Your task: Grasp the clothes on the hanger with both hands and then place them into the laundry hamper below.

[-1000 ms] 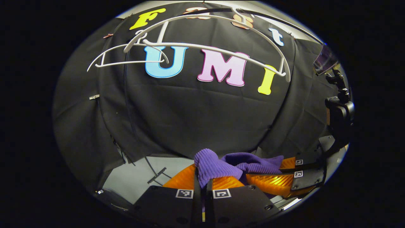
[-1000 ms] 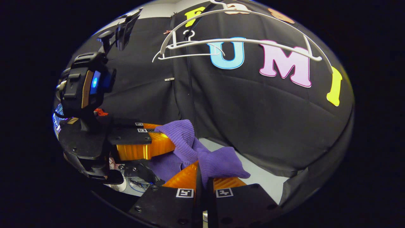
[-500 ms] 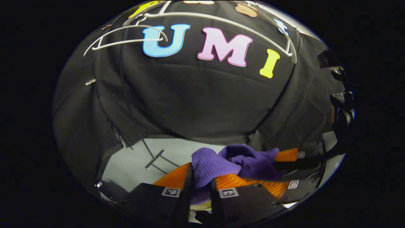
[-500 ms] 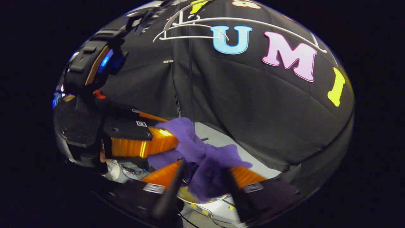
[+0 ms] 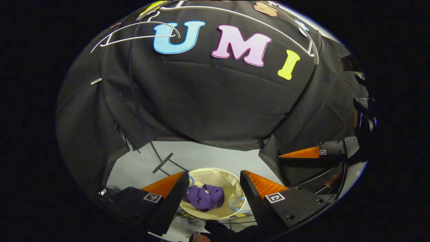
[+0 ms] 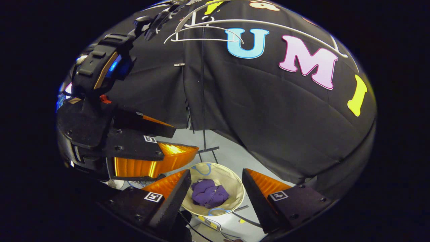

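Note:
The purple garment (image 5: 204, 197) lies crumpled at the bottom of the round cream laundry hamper (image 5: 231, 184) on the floor, also seen as the purple garment (image 6: 209, 193) in the hamper (image 6: 231, 181) in the right gripper view. My left gripper (image 5: 215, 176) hangs open above the hamper, nothing between its fingers. My right gripper (image 6: 216, 174) is open too, high over the hamper. The left gripper (image 6: 181, 139) shows at the left of the right gripper view, jaws apart. Bare white hangers (image 5: 134, 33) hang at the top; the same hangers (image 6: 201, 32) appear in the right gripper view.
A thin black rack pole with a foot bar (image 6: 203, 101) stands just behind the hamper. Cables (image 6: 215, 223) lie on the light floor (image 5: 208, 158) near the hamper. The black cloth wall rises behind everything.
Both grippers have opened and let go of the purple garment, which has dropped into the hamper below. A second ago both were shut on it.

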Available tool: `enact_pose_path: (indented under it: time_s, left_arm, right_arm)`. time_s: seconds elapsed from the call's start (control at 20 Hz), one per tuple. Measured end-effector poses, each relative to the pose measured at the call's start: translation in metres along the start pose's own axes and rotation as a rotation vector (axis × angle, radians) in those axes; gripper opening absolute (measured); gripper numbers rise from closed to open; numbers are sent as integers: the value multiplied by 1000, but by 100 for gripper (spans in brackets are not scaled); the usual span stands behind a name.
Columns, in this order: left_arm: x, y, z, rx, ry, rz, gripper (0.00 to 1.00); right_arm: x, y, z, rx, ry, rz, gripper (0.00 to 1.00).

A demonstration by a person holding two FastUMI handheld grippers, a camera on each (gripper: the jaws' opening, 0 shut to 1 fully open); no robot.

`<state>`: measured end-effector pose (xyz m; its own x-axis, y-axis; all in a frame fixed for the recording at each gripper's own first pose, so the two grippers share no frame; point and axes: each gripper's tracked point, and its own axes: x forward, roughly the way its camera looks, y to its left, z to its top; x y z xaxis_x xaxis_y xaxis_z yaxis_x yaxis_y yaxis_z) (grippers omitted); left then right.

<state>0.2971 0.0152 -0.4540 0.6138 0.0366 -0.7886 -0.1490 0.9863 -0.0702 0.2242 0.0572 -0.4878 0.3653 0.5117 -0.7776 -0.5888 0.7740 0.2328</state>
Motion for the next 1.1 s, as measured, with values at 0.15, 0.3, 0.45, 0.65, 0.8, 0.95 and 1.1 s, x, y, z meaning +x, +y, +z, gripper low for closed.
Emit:
enact_pose_path:
  time_s: [0.15, 0.3, 0.45, 0.65, 0.8, 0.95, 1.1]
  left_arm:
    - [0, 2, 2, -10, -6, 4, 96]
    - [-3, 2, 5, -10, -20, 1, 96]
    - [-8, 4, 12, -7, -44, 2, 96]
    - [-26, 5, 32, 0, -121, -6, 96]
    - [-45, 13, 44, 30, -181, 2, 95]
    - [-70, 17, 52, 44, -236, -7, 96]
    - [-102, 20, 59, 67, -294, -30, 95]
  right_arm:
    - [0, -4, -2, 2, 0, -8, 99]
    - [-1, -5, -5, 9, -2, -13, 99]
    - [-6, -8, 0, 16, -22, -16, 99]
    - [-15, -11, 18, 21, -69, -44, 99]
    - [-25, -2, 24, 24, -98, -62, 99]
    - [-45, 11, 39, 16, -158, -91, 99]
    - [-73, 28, 54, 23, -225, -135, 99]
